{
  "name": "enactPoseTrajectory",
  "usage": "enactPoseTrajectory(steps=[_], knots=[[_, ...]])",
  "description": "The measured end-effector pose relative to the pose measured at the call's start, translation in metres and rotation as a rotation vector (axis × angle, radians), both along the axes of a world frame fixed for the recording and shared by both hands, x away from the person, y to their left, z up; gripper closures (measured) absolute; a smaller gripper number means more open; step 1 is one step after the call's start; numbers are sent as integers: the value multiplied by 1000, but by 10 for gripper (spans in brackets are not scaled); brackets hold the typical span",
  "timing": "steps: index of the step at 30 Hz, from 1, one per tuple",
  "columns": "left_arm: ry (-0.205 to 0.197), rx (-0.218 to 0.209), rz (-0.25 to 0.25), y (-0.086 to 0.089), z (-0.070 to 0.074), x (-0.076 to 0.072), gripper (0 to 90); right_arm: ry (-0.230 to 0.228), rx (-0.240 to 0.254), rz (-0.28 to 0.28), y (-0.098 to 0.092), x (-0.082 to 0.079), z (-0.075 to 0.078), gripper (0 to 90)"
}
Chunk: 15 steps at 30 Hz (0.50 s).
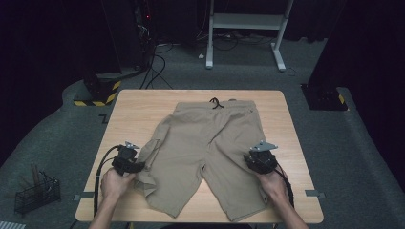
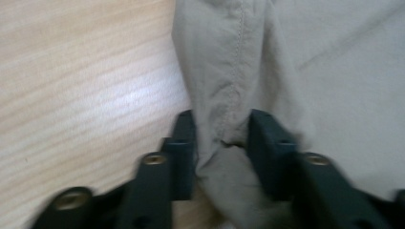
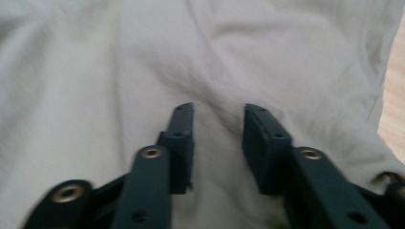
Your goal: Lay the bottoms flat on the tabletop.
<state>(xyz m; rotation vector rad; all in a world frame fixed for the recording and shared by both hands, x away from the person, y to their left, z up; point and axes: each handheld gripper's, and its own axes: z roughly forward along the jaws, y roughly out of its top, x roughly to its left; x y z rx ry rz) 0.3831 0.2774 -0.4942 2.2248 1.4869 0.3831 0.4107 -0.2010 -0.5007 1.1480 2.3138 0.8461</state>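
Khaki shorts (image 1: 210,152) — waistband far, legs near | left fingers (image 2: 184,138) pinching seam fold | right fingers (image 3: 181,133) spread

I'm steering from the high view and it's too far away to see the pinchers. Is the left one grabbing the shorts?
Observer: The left gripper has a bunched fold of the shorts' side seam between its jaws.
Operator: And the right one?
Observer: The right gripper has its jaws apart over the shorts, with a soft wrinkle of cloth between them.
Operator: Is it near the edge?
Observer: Yes, bare table shows just beyond the cloth beside it.
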Motion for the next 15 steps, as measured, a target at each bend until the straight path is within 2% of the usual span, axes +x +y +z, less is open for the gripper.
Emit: enactPoseTrajectory(steps=[1, 2, 4, 6, 8, 11, 12, 14, 15], knots=[[2, 12, -10, 1, 1, 0, 810, 12, -9, 6, -1, 1, -3, 755], [-6, 25, -13, 3, 2, 0, 861, 19, -14, 10, -2, 2, -5, 783], [-27, 51, -1, 9, 6, 1, 876, 24, -20, 16, -6, 3, -10, 826], [-74, 55, 41, 19, 9, 3, 875, 12, -16, 7, -9, 3, -12, 866], [-99, 44, 91, 31, 10, 6, 859, 5, -20, 4, -11, 3, -12, 866], [-97, -17, 165, 49, 14, 9, 735, -2, -23, 6, -12, 4, -12, 853], [-102, -33, 173, 51, 16, 8, 670, -4, -25, 6, -12, 4, -12, 844], [-96, -95, 165, 53, 21, 2, 565, -8, -23, 4, -12, 4, -12, 814], [-102, -93, 163, 54, 23, -2, 503, -11, -23, 0, -13, 4, -13, 798]])
